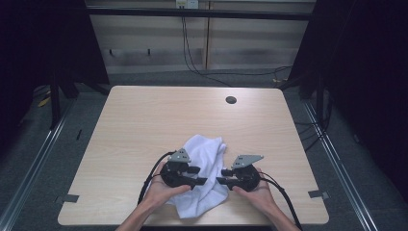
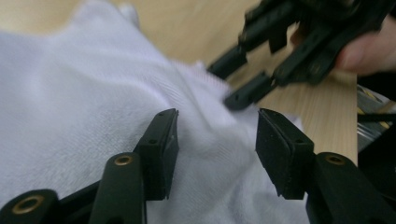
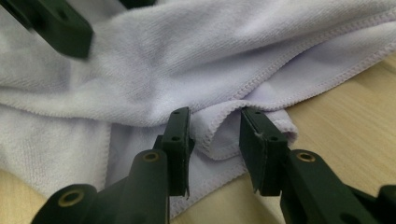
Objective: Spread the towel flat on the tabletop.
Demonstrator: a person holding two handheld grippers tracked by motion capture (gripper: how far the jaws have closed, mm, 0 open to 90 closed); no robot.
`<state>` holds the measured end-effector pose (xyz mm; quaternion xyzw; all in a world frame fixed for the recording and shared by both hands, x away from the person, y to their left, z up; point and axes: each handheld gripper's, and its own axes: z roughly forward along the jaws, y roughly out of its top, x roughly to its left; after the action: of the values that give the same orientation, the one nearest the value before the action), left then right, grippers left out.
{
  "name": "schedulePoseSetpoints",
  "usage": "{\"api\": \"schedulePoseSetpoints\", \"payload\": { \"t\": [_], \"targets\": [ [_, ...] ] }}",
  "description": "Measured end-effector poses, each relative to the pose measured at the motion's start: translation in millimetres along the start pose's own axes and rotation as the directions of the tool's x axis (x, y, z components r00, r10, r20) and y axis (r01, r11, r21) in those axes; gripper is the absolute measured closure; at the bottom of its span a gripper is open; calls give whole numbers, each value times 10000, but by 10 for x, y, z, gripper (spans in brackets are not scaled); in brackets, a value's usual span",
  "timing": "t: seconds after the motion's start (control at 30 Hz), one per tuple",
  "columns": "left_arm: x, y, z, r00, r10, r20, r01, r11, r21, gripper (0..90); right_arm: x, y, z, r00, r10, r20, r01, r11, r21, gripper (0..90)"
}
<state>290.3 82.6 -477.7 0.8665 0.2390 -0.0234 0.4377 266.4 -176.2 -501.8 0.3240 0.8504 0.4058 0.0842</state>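
Observation:
A crumpled white cloth [image 1: 206, 163] lies on the near middle of the wooden table [image 1: 144, 120]. Both hands hold grippers at its near part, their tips facing each other. My left gripper [image 1: 201, 181] hovers low over the cloth [image 2: 70, 93], open [image 2: 217, 140], with nothing between its jaws. My right gripper [image 1: 220, 181] is open [image 3: 215, 133] astride a folded, hemmed edge of the cloth [image 3: 219, 130]; the fold sits between the jaws unpinched. The right gripper's fingers [image 2: 243, 95] show in the left gripper view, on the cloth's edge. One left finger [image 3: 60, 28] shows blurred in the right gripper view.
A round cable hole [image 1: 231, 100] sits at the table's far right. Grey tape marks [image 1: 70, 198] [image 1: 317, 194] lie near the front corners. Cables trail across the floor behind the table. Bare wood surrounds the cloth on all sides.

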Motion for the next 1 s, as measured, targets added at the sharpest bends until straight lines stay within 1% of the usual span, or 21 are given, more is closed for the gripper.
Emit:
{"api": "schedulePoseSetpoints", "payload": {
  "t": [0.1, 0.13, 0.2, 0.23, 0.27, 0.3, 0.37, 0.43, 0.47, 0.5, 0.53, 0.6, 0.67, 0.73, 0.77, 0.8, 0.83, 0.87, 0.93, 0.97, 1.0],
  "targets": [
    [-10, -11, 6, 10000, 35, 57, -35, 9999, 97, 468, -2, -3, 22, 10000, -29, -27, 29, 10000, -14, 638],
    [-20, -14, 36, 9998, 181, -60, -179, 9994, 306, 469, -1, -4, 27, 10000, 11, -31, -11, 10000, -35, 640],
    [-80, -26, 116, 9954, 786, -538, -756, 9955, 571, 492, 1, -6, 31, 9999, 126, -7, -126, 9999, -63, 655],
    [-103, -19, 135, 9930, 907, -756, -855, 9939, 695, 508, 1, -7, 35, 9999, 164, 7, -164, 9998, -85, 676],
    [-121, -13, 146, 9907, 917, -1001, -849, 9939, 707, 558, 2, -5, 40, 9999, 155, 2, -155, 9999, -74, 702],
    [-117, -12, 144, 9897, 927, -1089, -848, 9936, 751, 630, 5, -3, 43, 9999, 130, 5, -130, 9999, -33, 742],
    [-82, -15, 122, 9910, 761, -1104, -687, 9953, 688, 739, 12, 0, 47, 9998, 217, -26, -217, 9998, -9, 829],
    [-13, -26, 68, 9980, 190, -603, -179, 9997, 193, 778, 5, -1, 30, 9988, 465, -136, -466, 9989, -62, 876],
    [32, -27, 20, 9998, -108, -139, 105, 9997, -199, 786, -11, 1, 13, 9986, 511, -140, -513, 9986, -140, 882],
    [80, -26, -41, 9987, -427, 287, 444, 9970, -630, 790, -35, 3, -16, 9980, 634, -53, -635, 9978, -200, 884],
    [113, -24, -93, 9971, -625, 438, 665, 9932, -959, 791, -72, 4, -54, 9965, 835, 80, -831, 9958, -392, 886],
    [182, -11, -275, 9943, -925, 535, 1003, 9806, -1684, 792, -173, 2, -153, 9917, 1275, 184, -1255, 9883, -861, 886],
    [224, -7, -440, 9944, -987, 379, 1047, 9698, -2202, 793, -255, -4, -254, 9863, 1612, 352, -1556, 9797, -1261, 886],
    [289, -38, -670, 9917, -1243, 334, 1287, 9510, -2812, 793, -337, -19, -373, 9776, 2055, 463, -1949, 9657, -1718, 887],
    [334, -75, -857, 9911, -1319, 165, 1302, 9384, -3201, 793, -384, -30, -447, 9726, 2268, 518, -2125, 9568, -1983, 887],
    [334, -75, -857, 9911, -1319, 165, 1302, 9384, -3201, 793, -384, -30, -447, 9726, 2268, 518, -2125, 9568, -1983, 887],
    [362, -97, -937, 9898, -1410, 214, 1398, 9296, -3411, 793, -434, -39, -553, 9657, 2521, 623, -2312, 9440, -2352, 887],
    [395, -127, -1038, 9868, -1597, 256, 1575, 9134, -3754, 792, -455, -40, -597, 9640, 2584, 624, -2359, 9399, -2469, 887],
    [458, -179, -1191, 9814, -1915, 161, 1808, 8911, -4162, 793, -490, -35, -694, 9582, 2767, 721, -2471, 9281, -2786, 888],
    [495, -220, -1277, 9756, -2192, 67, 1997, 8751, -4408, 793, -509, -26, -745, 9557, 2843, 764, -2509, 9224, -2938, 888],
    [512, -249, -1315, 9703, -2414, 127, 2210, 8643, -4518, 793, -530, -12, -815, 9513, 2957, 868, -2558, 9146, -3132, 888]
  ]
}}
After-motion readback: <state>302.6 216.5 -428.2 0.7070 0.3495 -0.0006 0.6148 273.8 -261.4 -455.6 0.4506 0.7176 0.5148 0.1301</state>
